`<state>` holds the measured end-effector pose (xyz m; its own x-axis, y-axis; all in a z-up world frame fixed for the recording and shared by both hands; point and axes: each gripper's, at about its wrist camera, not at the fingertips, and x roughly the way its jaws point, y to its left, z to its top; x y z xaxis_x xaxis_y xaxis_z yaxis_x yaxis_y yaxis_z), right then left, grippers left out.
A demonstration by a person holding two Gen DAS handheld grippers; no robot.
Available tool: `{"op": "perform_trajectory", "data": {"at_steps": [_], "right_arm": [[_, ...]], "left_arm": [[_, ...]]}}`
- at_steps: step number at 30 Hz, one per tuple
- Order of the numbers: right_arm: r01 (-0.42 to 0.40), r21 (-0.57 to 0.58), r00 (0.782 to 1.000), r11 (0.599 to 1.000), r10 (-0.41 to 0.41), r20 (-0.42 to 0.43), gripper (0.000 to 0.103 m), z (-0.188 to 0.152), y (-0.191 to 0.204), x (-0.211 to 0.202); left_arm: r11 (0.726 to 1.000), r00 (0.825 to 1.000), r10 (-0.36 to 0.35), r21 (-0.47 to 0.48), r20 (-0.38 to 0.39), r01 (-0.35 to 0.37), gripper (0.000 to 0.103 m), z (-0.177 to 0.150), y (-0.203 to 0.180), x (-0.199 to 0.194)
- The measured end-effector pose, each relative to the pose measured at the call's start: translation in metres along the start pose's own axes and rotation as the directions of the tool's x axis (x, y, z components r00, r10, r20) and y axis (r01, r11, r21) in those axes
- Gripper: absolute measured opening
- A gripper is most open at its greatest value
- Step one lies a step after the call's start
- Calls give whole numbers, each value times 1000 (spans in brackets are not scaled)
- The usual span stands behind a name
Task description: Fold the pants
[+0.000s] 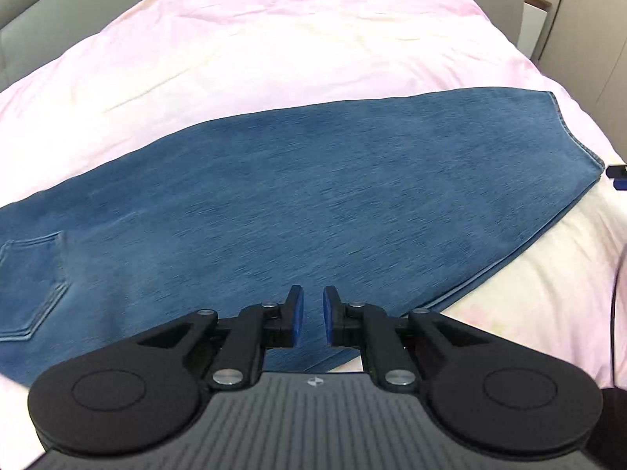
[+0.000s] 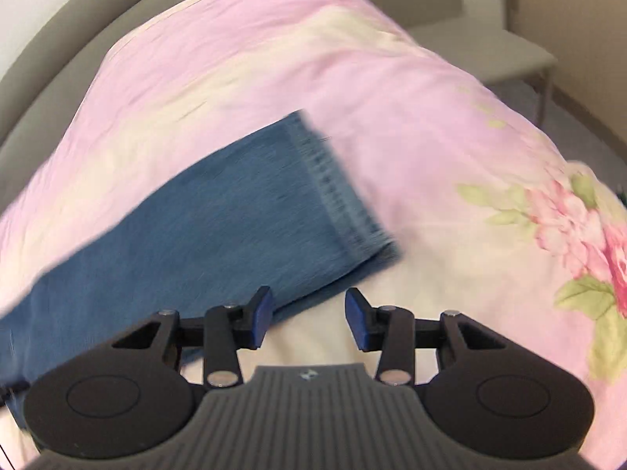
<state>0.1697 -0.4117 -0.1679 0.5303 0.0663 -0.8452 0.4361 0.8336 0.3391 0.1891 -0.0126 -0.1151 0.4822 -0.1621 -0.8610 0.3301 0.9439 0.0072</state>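
The blue denim pants (image 1: 313,196) lie flat across the bed (image 1: 274,39) on its pink floral cover, leg hem toward the right. The left gripper (image 1: 312,315) hovers over them, its fingers nearly clenched on nothing. The right gripper (image 2: 307,319) hangs beside the hem, fingers released and empty

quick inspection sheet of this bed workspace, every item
surface: pink floral duvet over the bed.
job's things: blue jeans flat, legs stacked, hem at one end, back pocket at the other.
clutter: nothing seen.
grippers: left gripper nearly shut, nothing held, above the denim; right gripper open, nothing held, near the hem.
cables: thin black cable at the picture's right edge.
surroundings: grey headboard; pale chair.
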Motion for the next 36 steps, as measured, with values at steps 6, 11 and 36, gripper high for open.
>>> {"op": "perform_trajectory", "data": {"at_steps": [6, 11, 36], "right_arm": [[-45, 159, 999, 986, 48, -16, 30, 21, -36, 28], [-40, 204, 998, 978, 48, -33, 11, 22, -45, 52], [-34, 207, 997, 978, 48, -64, 44, 20, -54, 35]], "left_arm": [[1000, 1000, 19, -4, -23, -19, 13, 8, -14, 7], [998, 999, 20, -53, -45, -23, 13, 6, -7, 13], [950, 969, -247, 194, -13, 244, 16, 50, -95, 54]]}}
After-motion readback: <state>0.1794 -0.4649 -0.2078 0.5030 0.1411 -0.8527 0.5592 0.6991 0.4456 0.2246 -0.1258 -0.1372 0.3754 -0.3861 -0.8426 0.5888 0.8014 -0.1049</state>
